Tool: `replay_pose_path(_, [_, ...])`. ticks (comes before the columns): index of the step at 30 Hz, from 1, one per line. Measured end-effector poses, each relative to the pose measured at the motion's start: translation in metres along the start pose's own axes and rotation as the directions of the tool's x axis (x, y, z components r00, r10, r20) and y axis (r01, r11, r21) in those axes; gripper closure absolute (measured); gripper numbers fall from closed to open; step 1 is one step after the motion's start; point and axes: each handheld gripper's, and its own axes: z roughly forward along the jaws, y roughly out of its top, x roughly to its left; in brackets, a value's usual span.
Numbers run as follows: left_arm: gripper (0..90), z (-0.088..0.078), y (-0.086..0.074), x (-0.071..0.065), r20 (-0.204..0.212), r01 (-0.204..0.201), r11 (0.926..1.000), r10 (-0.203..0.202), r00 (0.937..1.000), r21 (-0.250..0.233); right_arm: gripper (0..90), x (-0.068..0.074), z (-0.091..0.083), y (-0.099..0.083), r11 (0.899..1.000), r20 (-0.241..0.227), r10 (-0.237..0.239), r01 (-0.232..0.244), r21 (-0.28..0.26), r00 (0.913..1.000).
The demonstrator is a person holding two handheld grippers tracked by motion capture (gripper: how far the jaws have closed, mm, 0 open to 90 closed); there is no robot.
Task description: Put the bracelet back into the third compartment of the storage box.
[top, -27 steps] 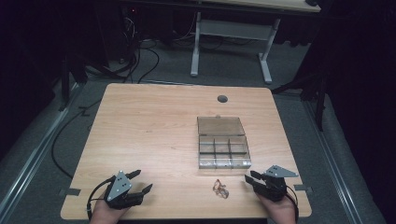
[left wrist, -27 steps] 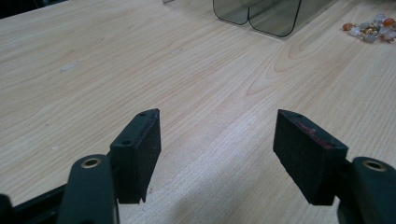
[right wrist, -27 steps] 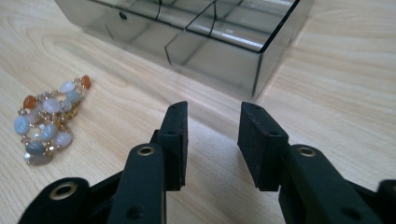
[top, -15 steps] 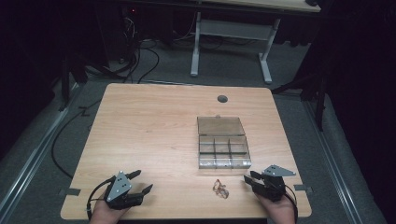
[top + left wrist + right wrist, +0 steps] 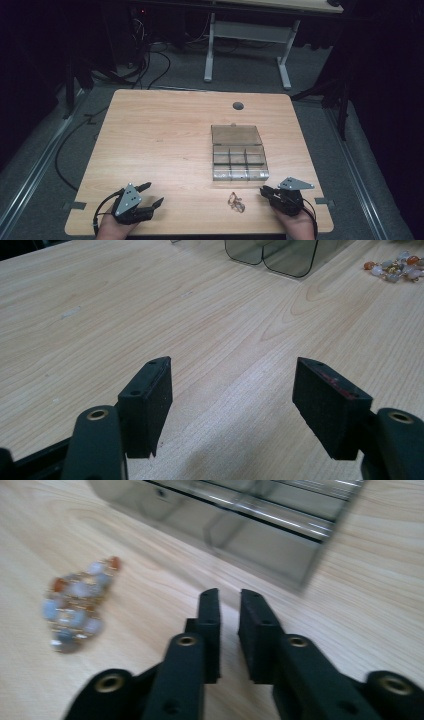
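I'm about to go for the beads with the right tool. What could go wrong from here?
1. The right tool stands nearly shut with nothing between its jaws; unless it opens first, it will likely push the loose cluster of orange and grey beads instead of gripping it.
2. The beads lie flat on the wooden table, so the pads may scrape or scatter them.
3. The clear plastic compartment box sits close behind; a sweep forward might knock it.

Open tongs (image 5: 232, 407) over bare table (image 5: 150, 315).
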Motion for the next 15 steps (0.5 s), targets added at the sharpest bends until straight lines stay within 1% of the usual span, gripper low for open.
replay_pose_path(1, [32.9,0.000,0.000,0.000,0.000,0.000,1.0000,0.000,1.0000,0.001,85.2,0.003,0.000,0.001,1.000,-0.011,-0.003,0.003,0.001,0.9999])
replay_pose_path(3, [32.9,0.000,0.000,0.000,0.001,-0.001,1.0000,0.001,1.0000,0.001,90.0,0.012,0.003,0.007,0.999,-0.037,-0.042,0.042,0.010,0.9984])
replay_pose_path(4, [32.9,0.000,0.000,0.000,0.001,-0.001,1.0000,0.001,1.0000,0.001,90.0,0.012,0.003,0.007,0.999,-0.037,-0.042,0.042,0.010,0.9984])
replay_pose_path(5, [32.9,0.000,0.000,0.000,0.001,-0.001,1.0000,0.001,1.0000,0.001,90.0,0.025,0.004,0.014,0.997,-0.073,-0.069,0.070,0.014,0.9950])
replay_pose_path(6, [32.9,0.000,0.000,0.000,0.000,-0.001,1.0000,0.001,1.0000,0.001,90.0,0.025,0.004,0.014,0.997,-0.073,-0.069,0.070,0.014,0.9950])
replay_pose_path(7, [32.9,0.000,0.000,0.000,0.000,-0.002,1.0000,0.002,1.0000,0.001,90.0,0.036,0.005,0.019,0.996,-0.097,-0.093,0.094,0.003,0.9910])
replay_pose_path(8, [32.9,0.000,0.000,0.000,0.001,-0.002,1.0000,0.002,1.0000,0.000,90.0,0.036,0.005,0.019,0.996,-0.097,-0.093,0.094,0.003,0.9910])
replay_pose_path(9, [32.9,0.000,0.000,0.000,0.002,-0.002,1.0000,0.002,1.0000,0.000,90.0,0.051,0.008,0.026,0.992,-0.128,-0.124,0.125,-0.001,0.9840])
replay_pose_path(10, [32.9,0.000,0.000,0.000,0.001,-0.002,1.0000,0.002,1.0000,0.000,90.0,0.051,0.008,0.026,0.992,-0.128,-0.124,0.125,-0.001,0.9840])
replay_pose_path(11, [32.9,0.000,0.000,0.000,0.001,-0.002,1.0000,0.002,1.0000,-0.001,89.6,0.063,0.012,0.030,0.987,-0.147,-0.160,0.161,-0.003,0.9760])
replay_pose_path(12, [32.9,0.000,0.000,0.000,0.001,-0.002,1.0000,0.002,1.0000,-0.001,89.6,0.063,0.012,0.030,0.987,-0.147,-0.160,0.161,-0.003,0.9760])
replay_pose_path(14, [32.9,0.000,0.000,0.000,0.001,-0.002,1.0000,0.002,1.0000,-0.001,89.5,0.076,0.017,0.034,0.983,-0.184,-0.181,0.183,-0.006,0.9662])
replay_pose_path(15, [32.9,0.000,0.000,0.000,0.001,-0.002,1.0000,0.002,1.0000,-0.002,89.5,0.079,0.020,0.034,0.981,-0.189,-0.189,0.192,-0.003,0.9635])
